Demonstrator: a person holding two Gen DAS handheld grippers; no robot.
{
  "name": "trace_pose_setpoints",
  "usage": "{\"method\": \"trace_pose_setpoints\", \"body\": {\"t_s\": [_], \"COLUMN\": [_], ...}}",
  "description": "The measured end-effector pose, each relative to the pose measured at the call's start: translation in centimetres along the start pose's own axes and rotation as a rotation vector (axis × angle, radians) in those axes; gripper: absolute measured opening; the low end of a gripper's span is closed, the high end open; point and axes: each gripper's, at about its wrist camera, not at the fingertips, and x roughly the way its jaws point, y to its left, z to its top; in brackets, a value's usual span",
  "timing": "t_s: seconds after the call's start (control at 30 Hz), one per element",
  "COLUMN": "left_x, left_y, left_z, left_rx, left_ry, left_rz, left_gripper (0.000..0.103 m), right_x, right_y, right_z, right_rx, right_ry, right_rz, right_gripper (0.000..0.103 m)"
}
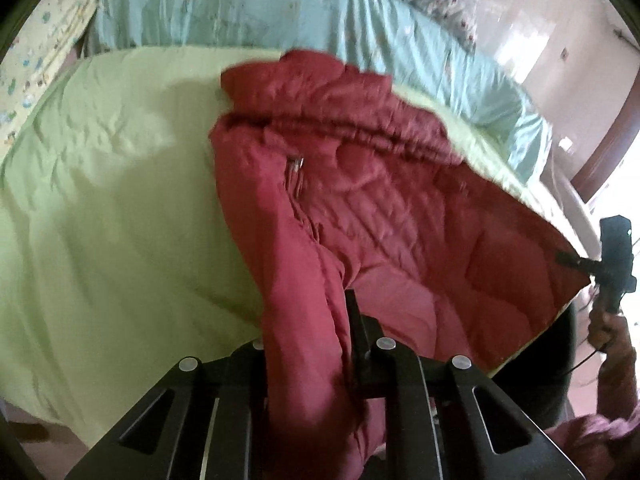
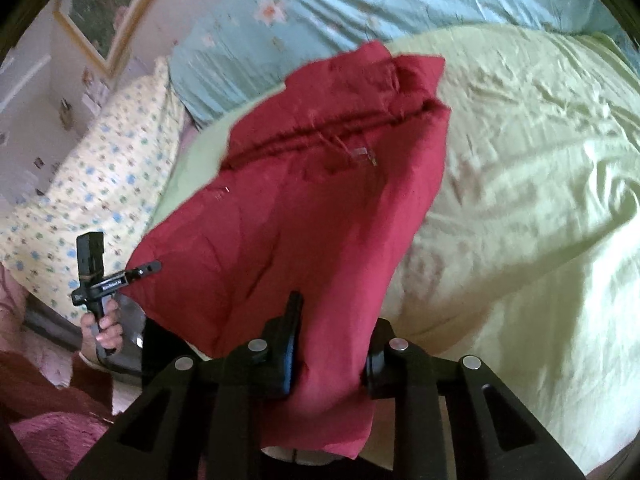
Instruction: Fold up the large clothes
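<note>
A red quilted jacket (image 2: 320,216) stretches up off a light green bedsheet (image 2: 520,200), its near edge bunched and clamped between the fingers of the right gripper (image 2: 332,356) at the bottom of the right wrist view. At left, the left gripper (image 2: 154,267), gripped in a person's hand (image 2: 102,326), pinches another corner of the garment. Behind lie a pale blue floral quilt (image 2: 320,4), a yellow patterned pillow (image 2: 104,184) and a framed picture (image 2: 104,4) on the wall.
</note>
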Motion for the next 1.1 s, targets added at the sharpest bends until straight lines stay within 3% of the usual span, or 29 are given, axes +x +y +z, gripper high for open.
{"method": "trace_pose_setpoints", "body": {"t_s": [0.23, 0.47, 0.77, 1.1], "left_x": [-2.5, -2.1, 2.3, 8.1], "left_y": [-0.7, 0.2, 1.2, 3.9], "left_z": [2.8, 7.1, 14.6, 21.3], "left_rx": [0.017, -0.025, -0.119, -0.248], "left_ry": [-0.128, -0.181, -0.201, -0.173], "left_rz": [-0.022, -0.049, -0.044, -0.057], "left_gripper": [0.015, 0.016, 0.016, 0.017], "right_x": [-1.7, -2.7, -1.4, 2.5], "right_y": [0.4, -0.2, -1.6, -4.5], "right_z": [3.1, 7.5, 14.9, 21.6], "right_rx": [-0.001, 0.021, 0.063, 0.163], "right_ry": [-0.137, -0.269, -0.354, -0.373], "right_rz": [0.078, 0.097, 0.060, 0.058], "right_gripper": [0.023, 0.022, 0.022, 0.023]}}
